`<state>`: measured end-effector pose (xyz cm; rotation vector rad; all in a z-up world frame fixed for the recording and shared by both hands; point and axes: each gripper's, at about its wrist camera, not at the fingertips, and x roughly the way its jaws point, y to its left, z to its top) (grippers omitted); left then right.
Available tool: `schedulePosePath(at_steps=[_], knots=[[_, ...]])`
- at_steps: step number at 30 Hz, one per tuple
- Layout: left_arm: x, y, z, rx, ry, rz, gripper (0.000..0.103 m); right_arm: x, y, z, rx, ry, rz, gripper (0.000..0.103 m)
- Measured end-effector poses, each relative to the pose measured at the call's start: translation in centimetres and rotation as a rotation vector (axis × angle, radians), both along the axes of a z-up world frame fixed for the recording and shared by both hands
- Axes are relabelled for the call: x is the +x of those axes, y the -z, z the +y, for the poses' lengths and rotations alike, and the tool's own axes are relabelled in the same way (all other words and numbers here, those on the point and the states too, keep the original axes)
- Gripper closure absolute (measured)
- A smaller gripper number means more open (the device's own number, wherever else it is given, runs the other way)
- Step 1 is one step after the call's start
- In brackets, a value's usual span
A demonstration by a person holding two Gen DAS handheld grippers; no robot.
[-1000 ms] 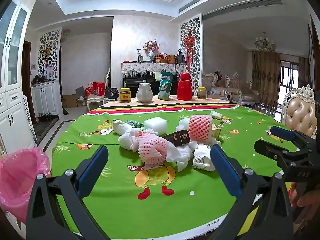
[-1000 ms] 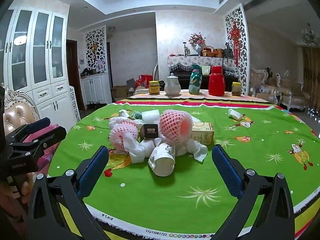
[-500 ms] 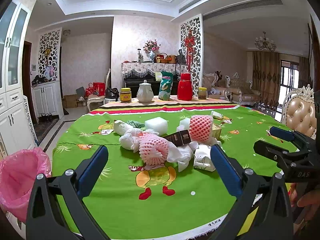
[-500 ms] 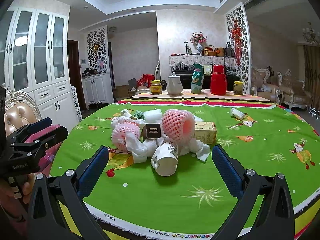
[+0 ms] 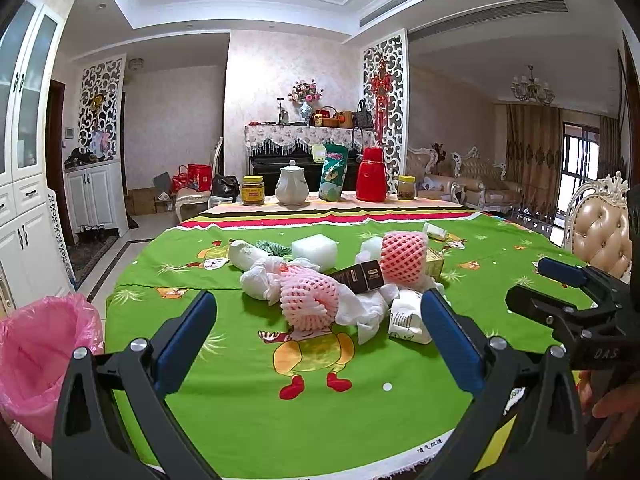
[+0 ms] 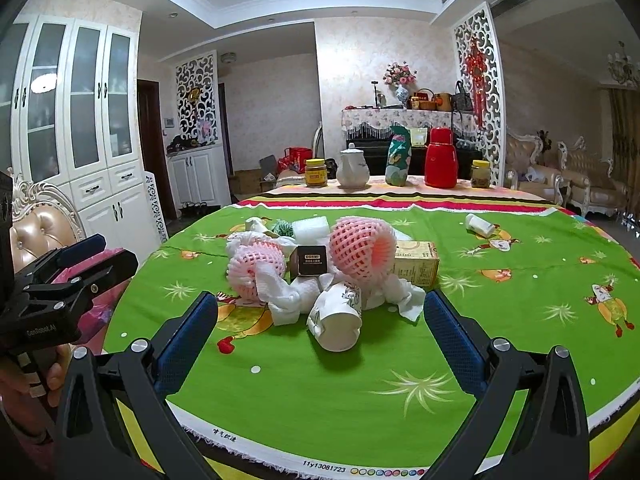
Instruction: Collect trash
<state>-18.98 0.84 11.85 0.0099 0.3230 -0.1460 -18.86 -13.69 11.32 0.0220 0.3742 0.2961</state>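
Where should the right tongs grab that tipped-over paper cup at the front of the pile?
Pinch the paper cup across its side walls near the open rim, coming in low from the table's near edge. It lies on its side, mouth facing the right tongs, with both flanks clear.

Red flask, white teapot

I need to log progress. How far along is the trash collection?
Done: nothing visible; the pink bag looks empty. In hand: nothing; left gripper and right gripper are open. Left: the whole pile, including foam nets, paper cup and tissues.
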Motion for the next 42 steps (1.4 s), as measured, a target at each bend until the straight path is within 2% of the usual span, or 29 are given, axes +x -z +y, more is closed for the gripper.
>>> schedulePosePath(at_steps=[17,22,40,42], knots=[[-0.02,0.06,0.12,-0.002,0.0,-0.001,0.004,0.06,0.25,0.16,-0.004,-0.002,0.017,0.007],[-0.02,0.11,0.1,-0.002,0.0,-0.001,0.004,0.07,0.27,0.06,0.026,-0.005,0.038,0.007],[0.04,0.16,0.13,-0.002,-0.001,-0.002,0.004,0.17,0.52,0.37,-0.011,-0.007,0.062,0.007],[0.04,0.18,0.17,-0.004,0.0,-0.001,0.004,0.37,0.47,0.21,-0.014,-0.008,0.089,0.007]])
